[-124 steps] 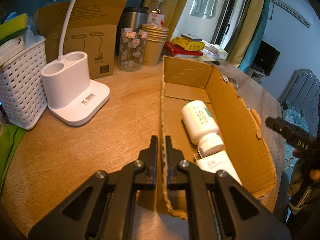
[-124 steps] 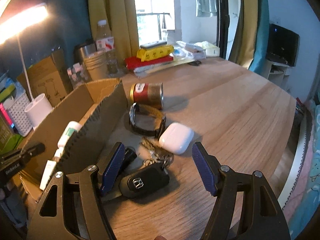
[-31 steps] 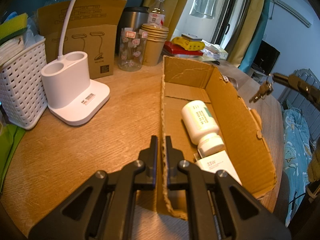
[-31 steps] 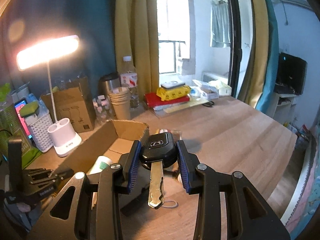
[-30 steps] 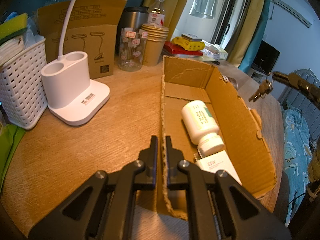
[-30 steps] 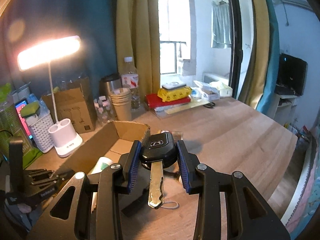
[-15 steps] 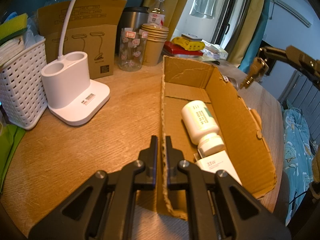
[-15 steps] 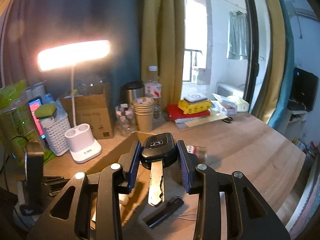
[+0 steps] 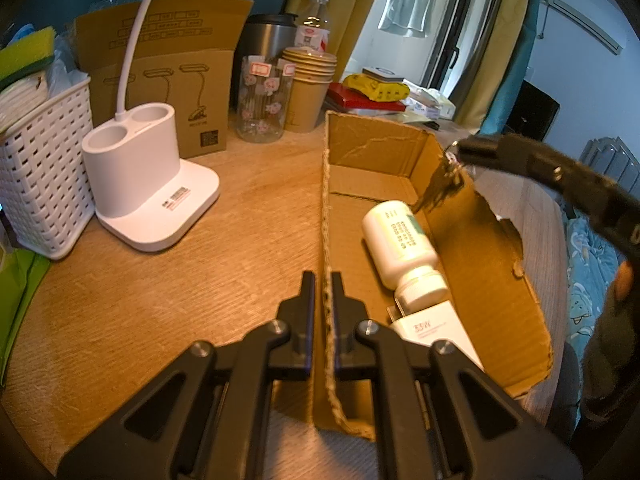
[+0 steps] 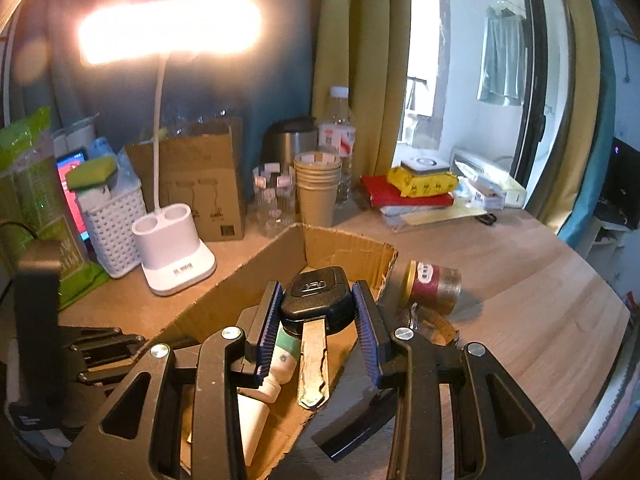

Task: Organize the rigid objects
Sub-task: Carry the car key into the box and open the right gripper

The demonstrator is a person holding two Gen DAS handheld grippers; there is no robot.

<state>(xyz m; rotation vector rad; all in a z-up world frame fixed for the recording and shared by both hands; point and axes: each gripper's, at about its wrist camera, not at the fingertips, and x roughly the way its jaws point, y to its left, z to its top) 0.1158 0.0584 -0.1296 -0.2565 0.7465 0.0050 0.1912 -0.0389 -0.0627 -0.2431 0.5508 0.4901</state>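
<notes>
- Left hand-held gripper (image 9: 320, 292): jaws closed on the near wall of the cardboard box (image 9: 480, 248), pinning it to the table (image 9: 180, 280).
- Right hand-held gripper (image 10: 316, 312): partly open, clamped on the black car key (image 10: 316, 300), blade hanging down, above the box.
- In box: white bottle (image 9: 400, 240), white carton (image 9: 436, 332).
- Red can (image 10: 434, 286) lies on the table beside the box.

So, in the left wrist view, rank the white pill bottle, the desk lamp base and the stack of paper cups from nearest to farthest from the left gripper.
1. White pill bottle, lying inside the cardboard box, just right of the left gripper.
2. Desk lamp base, on the table to the left.
3. Stack of paper cups, at the back, beyond the box's far end.
</notes>
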